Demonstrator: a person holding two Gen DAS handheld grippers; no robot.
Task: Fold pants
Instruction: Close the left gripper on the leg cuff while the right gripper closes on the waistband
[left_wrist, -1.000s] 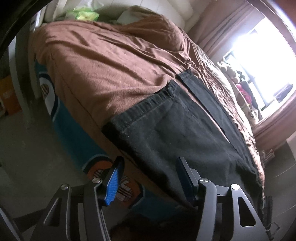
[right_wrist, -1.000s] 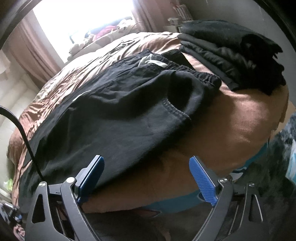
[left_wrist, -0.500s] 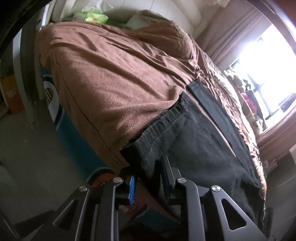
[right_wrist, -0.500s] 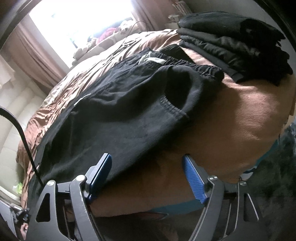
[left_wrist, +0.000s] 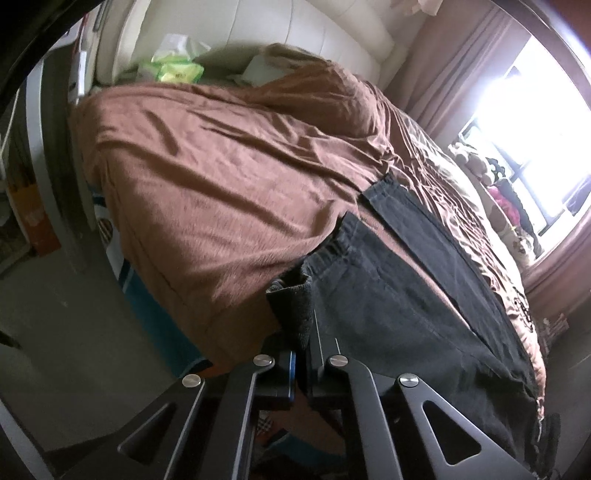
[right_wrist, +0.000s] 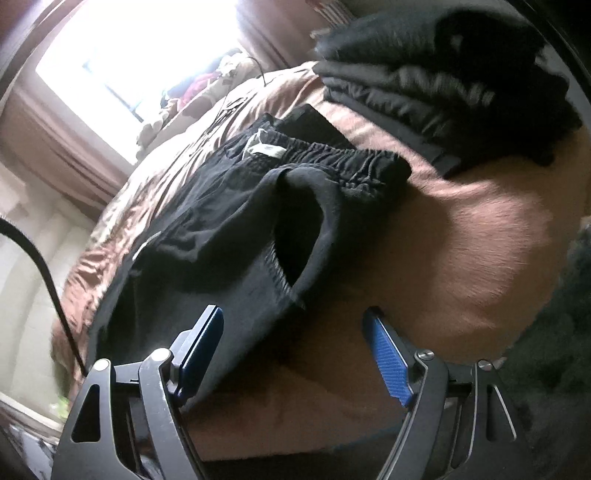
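Pants (left_wrist: 424, 306) lie lengthwise along bed; left tongs (left_wrist: 301, 354) pinch cuff, right tongs (right_wrist: 295, 332) gape empty.

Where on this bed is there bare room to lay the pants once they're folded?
The widest bare patch is the brown blanket, between the black pants and the headboard clutter. A smaller bare patch lies between the pants' waistband and the bed's edge. The corner with the stack of folded dark clothes is crowded.
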